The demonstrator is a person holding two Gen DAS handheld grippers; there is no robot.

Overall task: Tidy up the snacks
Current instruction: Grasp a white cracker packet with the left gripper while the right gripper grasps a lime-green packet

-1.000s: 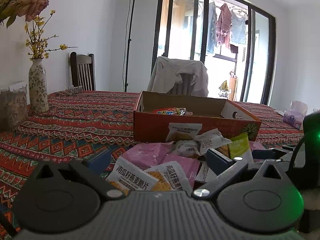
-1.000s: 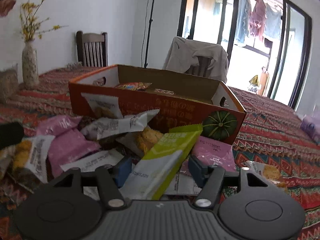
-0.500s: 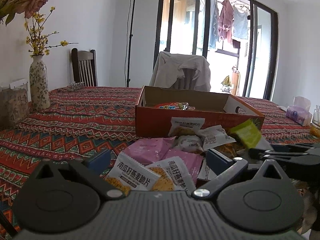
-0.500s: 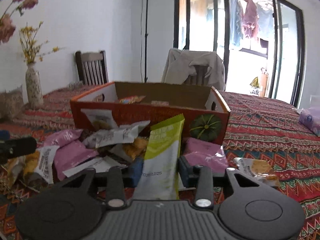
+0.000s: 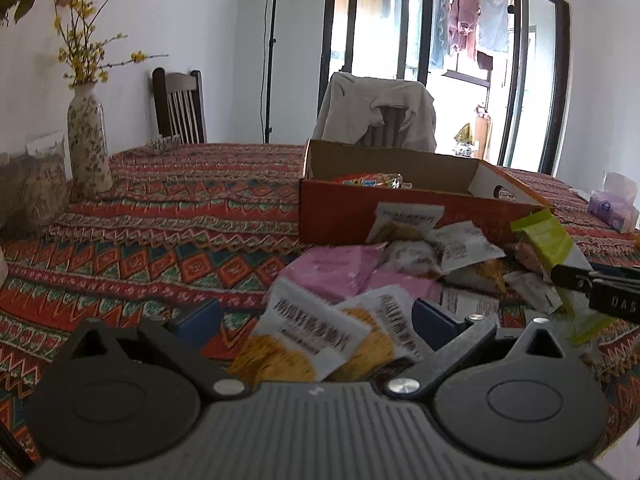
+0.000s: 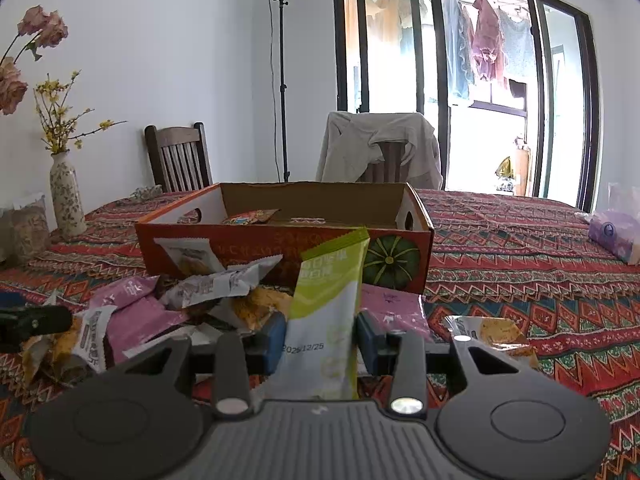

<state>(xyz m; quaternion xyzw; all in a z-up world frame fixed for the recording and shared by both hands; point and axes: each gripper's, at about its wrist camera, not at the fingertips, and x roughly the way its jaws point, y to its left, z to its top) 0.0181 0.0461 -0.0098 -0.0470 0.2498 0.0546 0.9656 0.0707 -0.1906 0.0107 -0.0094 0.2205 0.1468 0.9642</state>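
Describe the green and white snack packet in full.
The packet is a long, flat, glossy sachet, lime green in its upper part and white below, with a crimped top edge, pale print on the green and a date on the white. It stands nearly upright, leaning slightly right, clamped at its lower half between the blue pads of the right gripper. It is raised over the snack pile, in front of the orange box. The left wrist view shows it tilted.

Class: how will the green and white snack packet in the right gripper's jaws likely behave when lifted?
The green and white packet stands upright unsupported, so probably fairly stiff. It looks thin, likely light. Its glossy wrapper may slip.
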